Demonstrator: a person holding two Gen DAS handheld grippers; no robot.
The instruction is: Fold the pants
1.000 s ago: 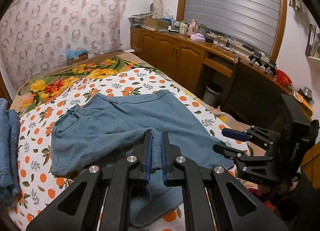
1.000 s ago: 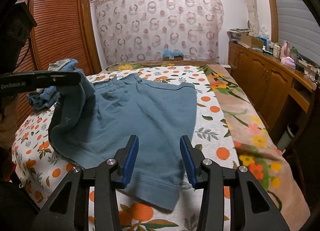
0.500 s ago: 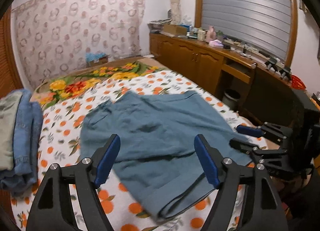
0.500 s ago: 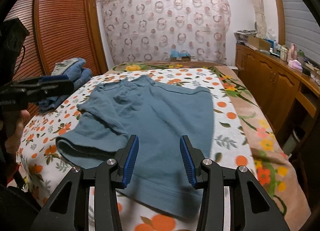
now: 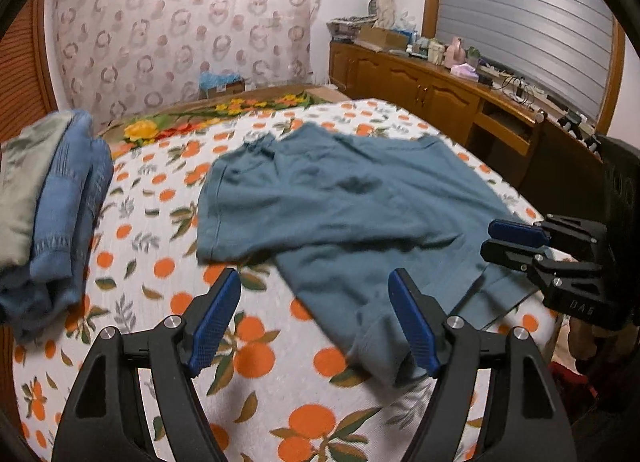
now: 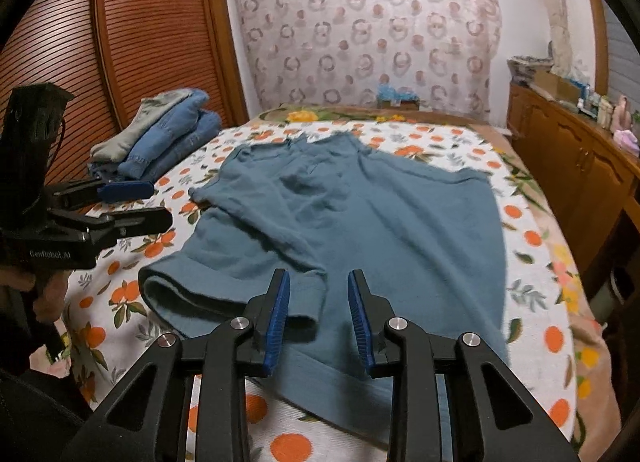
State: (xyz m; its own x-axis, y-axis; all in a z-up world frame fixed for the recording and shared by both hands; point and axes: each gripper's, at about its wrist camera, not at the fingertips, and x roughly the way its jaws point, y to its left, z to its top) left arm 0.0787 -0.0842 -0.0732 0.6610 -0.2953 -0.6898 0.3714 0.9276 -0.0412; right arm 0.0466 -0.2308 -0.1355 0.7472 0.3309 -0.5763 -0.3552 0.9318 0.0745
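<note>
**Blue-grey pants spread on the bed, both tongs above the near hems**

The pants are seen lying on the bed, which is covered by a white sheet printed with oranges and leaves. The waistband is turned toward the far end of the bed, and the leg hems are turned toward the cameras. One leg has been laid diagonally across the other, so that its cuffed hem rests on top of the fabric at the near left of the right wrist view.

The left tongs are held spread wide, with nothing between the blue pads; the printed sheet is seen through the gap, and the near hem of the pants lies just beside the right-hand pad. The right tongs are closing (a clear gap remains between the pads), and they are positioned over the near edge of the pants, beside the cuffed hem; no fabric is pinched.

A stack of folded clothes, denim with a grey-green piece on top, is placed at the left edge of the bed, well apart from the pants. A wooden cabinet is set along the right side of the bed.
</note>
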